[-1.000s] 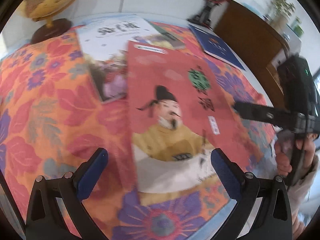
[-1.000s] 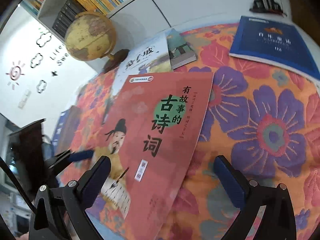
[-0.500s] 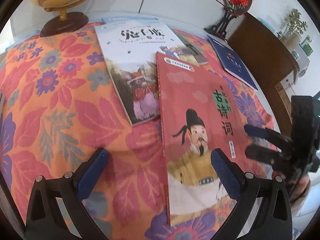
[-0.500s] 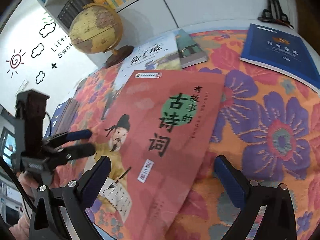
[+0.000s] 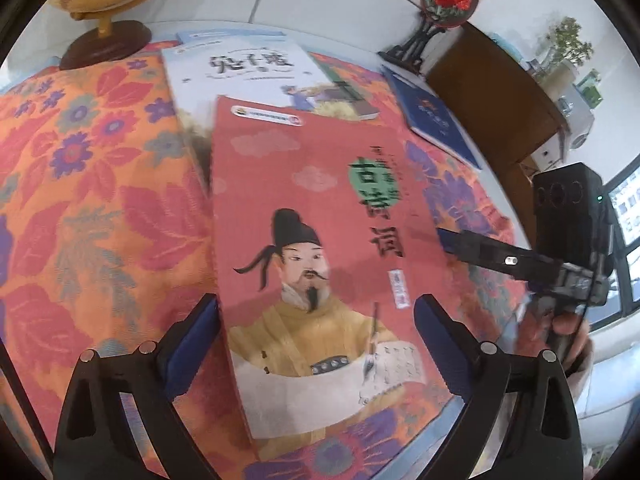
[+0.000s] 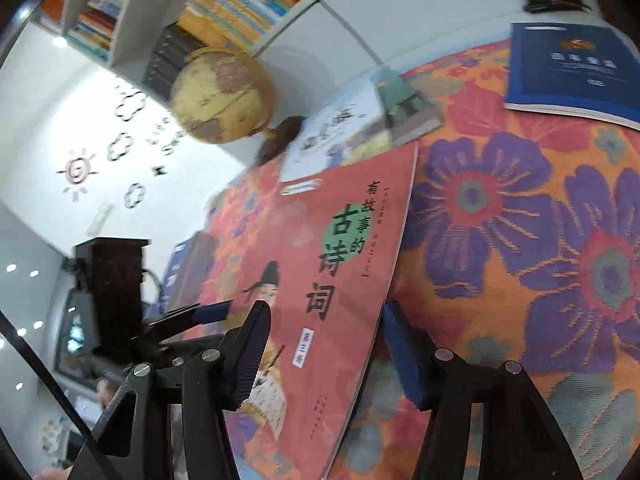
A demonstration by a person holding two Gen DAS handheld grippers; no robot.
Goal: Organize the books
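Right wrist: red book [image 6: 328, 280] reads 有故事的古诗词; right gripper [image 6: 326, 356] seemingly pinching it, left gripper [image 5: 316, 344] spread.

I see bare floral orange tablecloth [image 5: 92, 200] left of the big red poetry book [image 5: 320, 248], room enough for my left gripper [image 5: 316, 332]. Ahead, the white picture book [image 5: 240, 76], the dark blue booklet [image 5: 436, 120], the yellowed globe on a wooden base [image 5: 108, 36] and the black fan stand [image 5: 420, 44] block the far edge.

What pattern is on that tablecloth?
The tablecloth is orange with big purple and red flowers; the right wrist view shows it best.
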